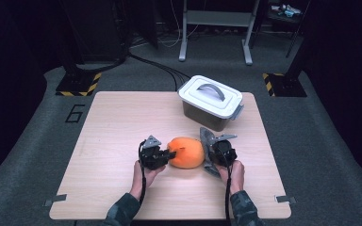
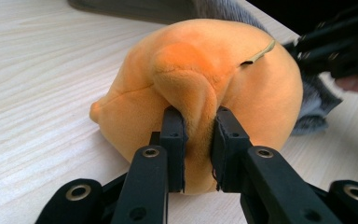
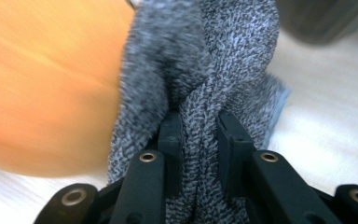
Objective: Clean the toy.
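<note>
Pale wood-grain table (image 1: pixel 113 141), square-cornered, ringed by grey carpet. At about one o'clock from the middle, a lidded plastic storage box (image 1: pixel 210 101) with white lid and grey handle, near the far edge. Just below centre, toward five o'clock, an orange plush toy (image 1: pixel 186 152) lying on the table, rounded and soft. Touching it at three o'clock, a grey knitted cloth (image 1: pixel 206 141), bunched and rising upright. At nine o'clock of the plush, left gripper (image 2: pixel 196 140), fingers (image 2: pixel 173 140) clamped on a fold of orange plush, squeezed narrow between the pads. At three o'clock, right gripper (image 3: pixel 198 135), fingers (image 3: pixel 170 135) shut tight on a twisted bunch of the knit. Camouflage-patterned sleeves entering from six o'clock.
</note>
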A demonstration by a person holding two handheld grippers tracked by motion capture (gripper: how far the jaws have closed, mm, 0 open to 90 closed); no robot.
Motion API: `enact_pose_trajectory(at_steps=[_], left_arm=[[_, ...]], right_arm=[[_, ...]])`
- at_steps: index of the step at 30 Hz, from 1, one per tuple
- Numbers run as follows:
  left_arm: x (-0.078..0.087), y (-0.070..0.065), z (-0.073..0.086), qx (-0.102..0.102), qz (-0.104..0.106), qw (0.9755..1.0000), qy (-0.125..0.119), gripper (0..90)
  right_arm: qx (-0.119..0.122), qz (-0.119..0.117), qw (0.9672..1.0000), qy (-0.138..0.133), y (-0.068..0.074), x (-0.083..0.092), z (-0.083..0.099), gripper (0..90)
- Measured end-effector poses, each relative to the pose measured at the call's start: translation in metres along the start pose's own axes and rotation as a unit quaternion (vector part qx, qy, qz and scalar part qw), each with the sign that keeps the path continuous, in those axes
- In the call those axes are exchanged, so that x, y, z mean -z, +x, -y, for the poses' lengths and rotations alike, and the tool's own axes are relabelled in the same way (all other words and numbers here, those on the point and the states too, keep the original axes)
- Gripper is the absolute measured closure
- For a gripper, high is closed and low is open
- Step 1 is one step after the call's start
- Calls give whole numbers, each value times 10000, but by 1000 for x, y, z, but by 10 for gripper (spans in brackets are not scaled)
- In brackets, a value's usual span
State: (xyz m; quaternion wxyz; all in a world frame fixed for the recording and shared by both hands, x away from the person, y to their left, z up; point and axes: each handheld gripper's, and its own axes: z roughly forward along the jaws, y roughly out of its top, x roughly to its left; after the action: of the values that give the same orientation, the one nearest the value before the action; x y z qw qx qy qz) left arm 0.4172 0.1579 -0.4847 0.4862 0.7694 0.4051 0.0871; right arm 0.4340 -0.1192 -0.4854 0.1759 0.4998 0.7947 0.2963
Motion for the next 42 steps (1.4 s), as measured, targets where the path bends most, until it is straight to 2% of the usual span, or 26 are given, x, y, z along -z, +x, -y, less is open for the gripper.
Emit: enact_pose_trajectory(at_steps=[3,6,9,12,13,14,15,16,17,20,24,27,30,32,33,36,39,41,42], left_arm=[[1,1,0,12,-7,10000,6,765],[1,2,-1,31,-17,10000,-10,765],[1,5,-1,83,38,10000,-16,765],[0,5,-1,74,55,10000,-6,765],[1,5,-2,72,48,10000,12,765],[1,6,-2,68,49,10000,25,765],[1,6,-2,64,47,10000,37,765],[1,6,-2,81,40,10000,39,765],[2,7,-1,87,31,9999,52,765],[2,9,-1,102,51,9999,83,766],[-2,6,-4,44,34,10000,78,766],[-3,4,-5,30,6,10000,77,767],[-1,6,-4,65,14,9999,84,766],[-1,7,-4,92,6,9999,65,765],[-1,7,-4,63,4,10000,62,765],[-1,7,-4,87,9,10000,45,763],[-1,7,-4,74,30,10000,53,760],[-1,6,-5,59,35,10000,63,759],[-2,6,-5,39,45,10000,55,759]], right_arm=[[64,10,9998,163,2,-10,3,737],[43,50,9998,167,-1,-3,-1,735],[-129,60,9998,-170,-8,23,-6,735],[-19,52,9986,-523,-2,52,-16,735],[15,23,9982,-607,1,57,-18,735],[152,-38,9974,-705,5,62,-22,735],[259,-114,9973,-679,16,62,-26,734],[259,-114,9973,-679,16,62,-26,734],[333,-124,9974,-625,19,58,-27,734],[387,-120,9986,-350,25,33,-24,735],[111,-116,9993,-344,17,18,-19,735],[108,21,9996,-268,12,11,-17,736],[67,175,9998,49,6,-2,-10,734],[119,104,9996,214,5,-9,-3,733],[100,69,9997,201,5,-9,-1,733],[40,104,9999,62,4,5,-2,732],[28,62,9992,-392,5,35,-12,732],[141,-40,9980,-618,11,49,-20,731],[256,-166,9969,-726,18,57,-26,731]])
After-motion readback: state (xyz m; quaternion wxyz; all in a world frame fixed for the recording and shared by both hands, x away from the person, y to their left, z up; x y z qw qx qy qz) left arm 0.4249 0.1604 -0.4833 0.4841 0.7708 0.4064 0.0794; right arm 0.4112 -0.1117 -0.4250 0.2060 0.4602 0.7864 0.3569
